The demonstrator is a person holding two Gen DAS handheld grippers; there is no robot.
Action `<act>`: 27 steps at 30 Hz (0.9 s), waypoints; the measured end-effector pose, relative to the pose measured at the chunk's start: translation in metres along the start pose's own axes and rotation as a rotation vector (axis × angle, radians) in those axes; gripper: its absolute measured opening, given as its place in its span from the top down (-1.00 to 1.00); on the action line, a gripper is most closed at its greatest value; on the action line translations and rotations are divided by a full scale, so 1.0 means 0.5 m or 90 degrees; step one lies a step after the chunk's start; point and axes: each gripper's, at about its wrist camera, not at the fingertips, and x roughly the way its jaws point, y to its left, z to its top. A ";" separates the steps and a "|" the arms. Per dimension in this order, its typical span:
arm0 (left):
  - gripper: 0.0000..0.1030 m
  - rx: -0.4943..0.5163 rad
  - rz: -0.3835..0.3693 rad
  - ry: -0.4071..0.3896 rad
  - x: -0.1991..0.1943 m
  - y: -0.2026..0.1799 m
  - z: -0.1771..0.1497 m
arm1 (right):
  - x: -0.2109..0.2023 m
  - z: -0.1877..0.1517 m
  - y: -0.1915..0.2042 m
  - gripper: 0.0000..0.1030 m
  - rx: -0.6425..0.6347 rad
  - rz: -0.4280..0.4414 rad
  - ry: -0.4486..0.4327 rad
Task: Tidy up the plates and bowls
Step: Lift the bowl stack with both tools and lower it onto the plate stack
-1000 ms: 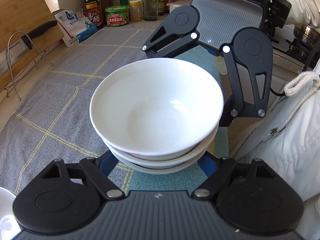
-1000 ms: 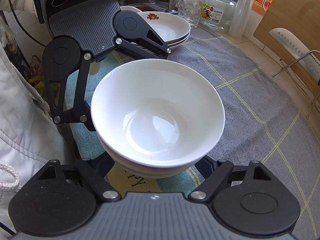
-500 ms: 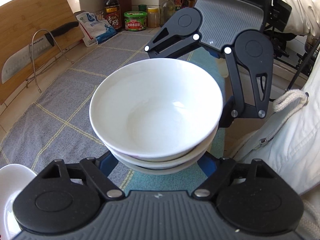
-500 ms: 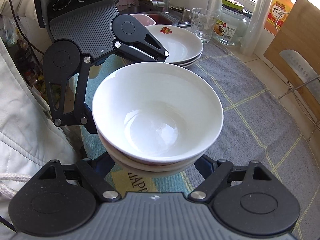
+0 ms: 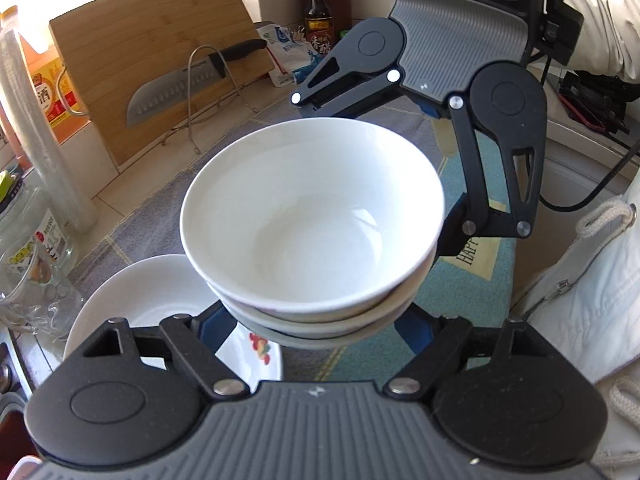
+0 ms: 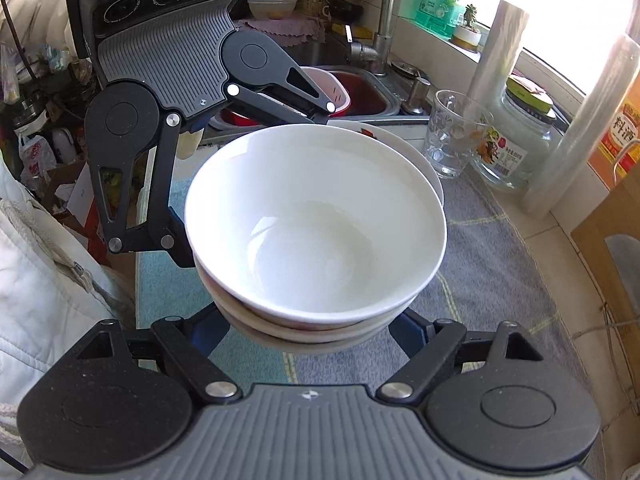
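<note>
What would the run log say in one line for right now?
left tool: grips bowl stack | right tool: grips same stack from opposite side | stack: lifted above grey mat | plates: beside stack

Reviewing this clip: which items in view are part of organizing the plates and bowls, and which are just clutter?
Job: stack of white bowls, held between left gripper and right gripper; flowered plates beneath.

Clutter: knife, cutting board, glass mug, jar, sauce bottle.
</note>
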 end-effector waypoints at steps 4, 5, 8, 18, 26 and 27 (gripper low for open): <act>-0.64 -0.010 0.026 0.005 -0.017 0.043 -0.022 | 0.036 0.044 -0.020 -0.73 -0.021 0.002 -0.004; -0.64 -0.012 0.031 0.005 -0.020 0.053 -0.026 | 0.046 0.055 -0.025 -0.73 -0.025 0.001 -0.006; -0.64 -0.017 0.045 0.006 -0.027 0.087 -0.036 | 0.068 0.083 -0.039 -0.73 -0.032 -0.004 -0.009; -0.65 -0.022 0.056 0.016 -0.035 0.152 -0.079 | 0.132 0.136 -0.068 -0.73 -0.019 -0.006 -0.004; -0.64 -0.024 0.045 0.025 -0.023 0.173 -0.097 | 0.162 0.141 -0.080 -0.73 0.004 -0.008 0.007; -0.64 -0.024 0.044 0.025 -0.023 0.175 -0.097 | 0.163 0.141 -0.081 -0.73 0.009 -0.009 0.007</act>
